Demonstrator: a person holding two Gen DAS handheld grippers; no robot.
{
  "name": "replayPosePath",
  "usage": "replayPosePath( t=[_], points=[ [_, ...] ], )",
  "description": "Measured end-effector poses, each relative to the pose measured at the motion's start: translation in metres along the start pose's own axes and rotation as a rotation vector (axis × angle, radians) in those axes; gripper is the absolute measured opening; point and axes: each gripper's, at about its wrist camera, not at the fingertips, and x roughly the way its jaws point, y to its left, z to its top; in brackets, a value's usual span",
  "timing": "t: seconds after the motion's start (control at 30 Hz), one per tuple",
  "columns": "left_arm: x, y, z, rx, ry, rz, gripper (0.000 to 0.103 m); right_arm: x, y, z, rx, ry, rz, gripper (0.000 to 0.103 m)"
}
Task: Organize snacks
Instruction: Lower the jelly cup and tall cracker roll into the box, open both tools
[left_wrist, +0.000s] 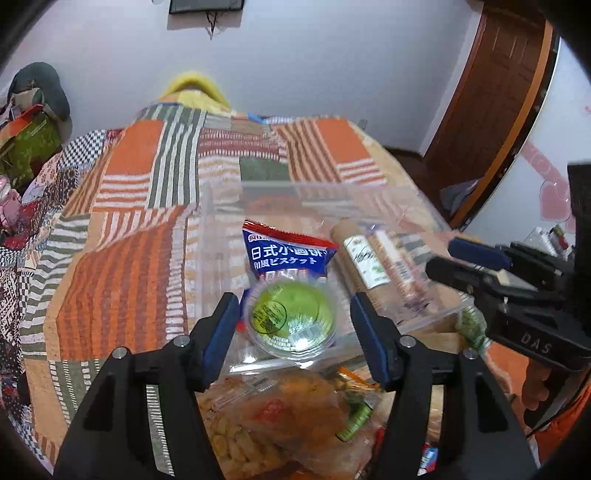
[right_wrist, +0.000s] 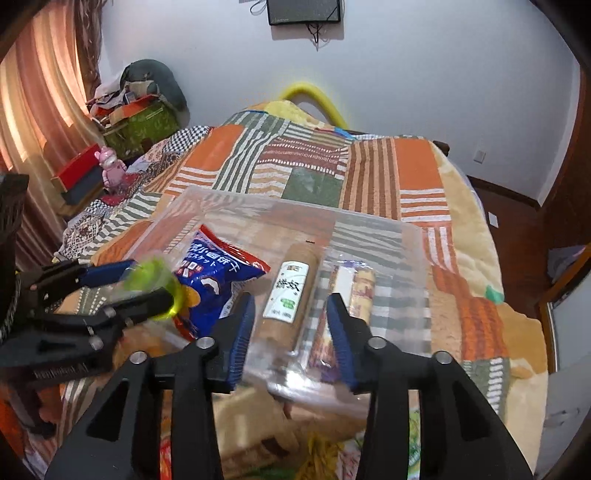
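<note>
Sorting snacks into the clear bin (left_wrist: 369, 195) on the bed.

Left wrist: we are holding our left gripper (left_wrist: 291, 314) open around the green jelly cup (left_wrist: 291, 317), over the bin's near edge. Right wrist: our right gripper (right_wrist: 291, 325) is hovering open above the brown roll (right_wrist: 291, 291).

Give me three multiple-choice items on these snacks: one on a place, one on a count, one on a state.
1. Where does the blue bag lie?
A. on the floor
B. in the clear bin
C. on the wall shelf

2. How many long roll packs lie in the bin beside the bag?
A. two
B. four
C. none

3. How is the right gripper?
A. shut on a roll
B. shut on the bag
C. open, holding nothing

Key:
1 B: the blue bag sits inside the clear bin.
2 A: a brown roll and a striped roll lie side by side.
3 C: the right gripper has its fingers spread above the rolls.
</note>
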Motion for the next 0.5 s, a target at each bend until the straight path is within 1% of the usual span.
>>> replayPosePath(
  t=[0.03,0.13,0.2,0.23,0.37,0.5],
  points=[
    [-0.006,-0.001,0.001,0.001,-0.015,0.000,0.068,-0.004,-0.002,-0.001,0.004,-0.006,-0.003,0.047],
    [-0.026,-0.003,0.003,0.016,-0.058,0.013,0.071,-0.020,-0.010,-0.007,0.019,-0.025,-0.015,0.049],
    [-0.037,-0.003,0.003,0.028,-0.069,0.023,0.073,-0.030,-0.016,-0.013,0.025,-0.035,-0.027,0.050],
    [-0.043,-0.002,0.001,0.034,-0.071,0.032,0.073,-0.033,-0.017,-0.015,0.027,-0.038,-0.033,0.053],
    [-0.052,0.004,-0.008,0.048,-0.062,0.066,0.076,-0.049,-0.032,-0.030,0.037,-0.050,-0.076,0.058],
    [-0.054,0.016,-0.029,0.055,-0.022,0.101,0.077,-0.057,-0.046,-0.044,0.063,-0.037,-0.112,0.060]
  ],
)
